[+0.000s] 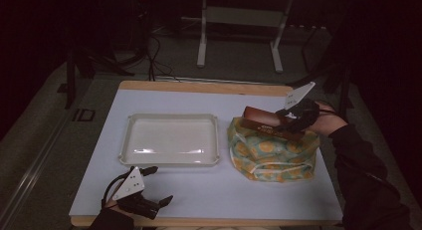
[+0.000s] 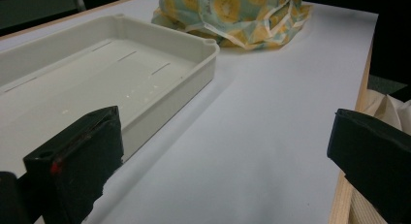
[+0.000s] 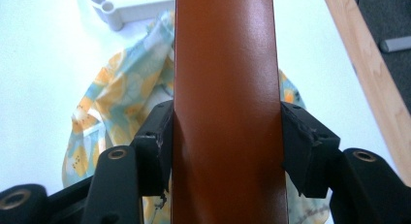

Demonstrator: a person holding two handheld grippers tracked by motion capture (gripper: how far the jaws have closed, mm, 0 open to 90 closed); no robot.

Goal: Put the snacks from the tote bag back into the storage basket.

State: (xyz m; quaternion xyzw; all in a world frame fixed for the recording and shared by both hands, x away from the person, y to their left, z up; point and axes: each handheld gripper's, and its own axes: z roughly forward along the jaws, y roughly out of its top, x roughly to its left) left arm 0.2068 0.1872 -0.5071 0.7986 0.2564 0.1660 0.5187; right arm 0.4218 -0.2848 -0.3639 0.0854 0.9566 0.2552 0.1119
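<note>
A long brown box [image 1: 266, 121] hangs over a cloth bag [image 1: 271, 153] printed with yellow fruit, at the right of the white table. My right gripper [image 1: 288, 121] is shut on the box's near end; in the right gripper view both black pads press the box [image 3: 225, 107] from either side, with the bag [image 3: 116, 117] underneath. My left gripper [image 1: 159, 185] rests near the table's front left edge, jaws wide open with nothing between them. Its view looks across the table at the cream tray [image 2: 160, 81] and the bag [image 2: 237, 15].
A shallow cream tray [image 1: 171, 118] with nothing in it lies left of the bag. The table's wooden edge [image 1: 209, 86] runs along the back. A metal stand [image 1: 239, 21] stands on the floor beyond the table.
</note>
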